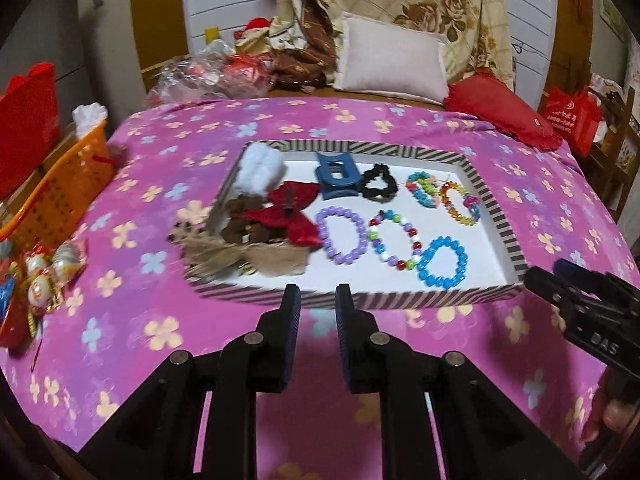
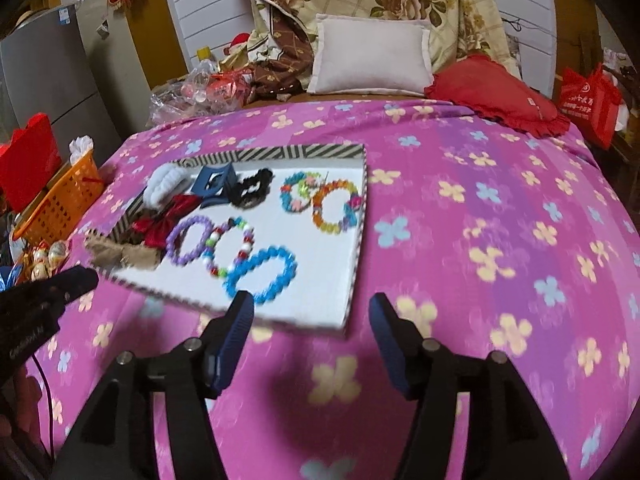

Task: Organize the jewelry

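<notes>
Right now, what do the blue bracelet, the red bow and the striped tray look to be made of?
Blue bracelet: glossy round beads with highlights, probably plastic, possibly glass.
Red bow: soft matte fabric, velvet-like; folds show no shine.
Striped tray: likely cardboard covered in printed paper; thin straight walls, flat white matte floor.

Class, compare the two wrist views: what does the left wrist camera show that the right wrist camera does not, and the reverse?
Left only: its own left hand-held gripper head-on, jaws narrowly apart and empty, facing the tray's near rim.
Right only: the grey cabinet at far left.
Both: the striped tray, blue bead bracelet, purple bead bracelet, red bow, orange basket.
</notes>
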`<state>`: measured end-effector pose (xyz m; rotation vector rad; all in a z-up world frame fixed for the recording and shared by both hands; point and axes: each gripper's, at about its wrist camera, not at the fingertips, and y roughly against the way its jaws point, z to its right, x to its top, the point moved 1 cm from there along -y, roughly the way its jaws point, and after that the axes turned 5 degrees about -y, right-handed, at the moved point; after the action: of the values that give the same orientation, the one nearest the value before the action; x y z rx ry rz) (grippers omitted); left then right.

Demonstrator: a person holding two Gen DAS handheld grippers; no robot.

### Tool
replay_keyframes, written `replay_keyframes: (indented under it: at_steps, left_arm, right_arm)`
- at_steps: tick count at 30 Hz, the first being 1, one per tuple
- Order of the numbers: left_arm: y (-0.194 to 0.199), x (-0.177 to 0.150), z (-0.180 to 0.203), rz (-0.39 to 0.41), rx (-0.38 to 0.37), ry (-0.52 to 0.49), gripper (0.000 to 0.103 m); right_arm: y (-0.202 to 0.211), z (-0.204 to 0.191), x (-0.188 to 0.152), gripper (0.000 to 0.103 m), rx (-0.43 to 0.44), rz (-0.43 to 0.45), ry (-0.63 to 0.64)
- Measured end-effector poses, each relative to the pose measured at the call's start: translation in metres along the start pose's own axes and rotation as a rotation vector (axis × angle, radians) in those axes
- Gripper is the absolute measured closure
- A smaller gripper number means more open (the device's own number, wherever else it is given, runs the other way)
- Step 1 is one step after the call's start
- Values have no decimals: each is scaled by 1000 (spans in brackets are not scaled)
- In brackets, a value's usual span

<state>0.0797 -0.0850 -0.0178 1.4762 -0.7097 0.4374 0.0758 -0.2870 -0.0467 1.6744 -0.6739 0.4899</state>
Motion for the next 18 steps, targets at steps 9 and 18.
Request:
replay_keyframes:
  at_steps: [9, 18]
  left_arm:
    - [6, -8, -18, 46, 72, 26, 82]
    - [2, -4, -20, 57, 102, 5, 82]
  right_arm:
    - [30, -19, -10, 24, -16, 70, 19]
    - [15, -28, -8, 24, 0, 57, 49]
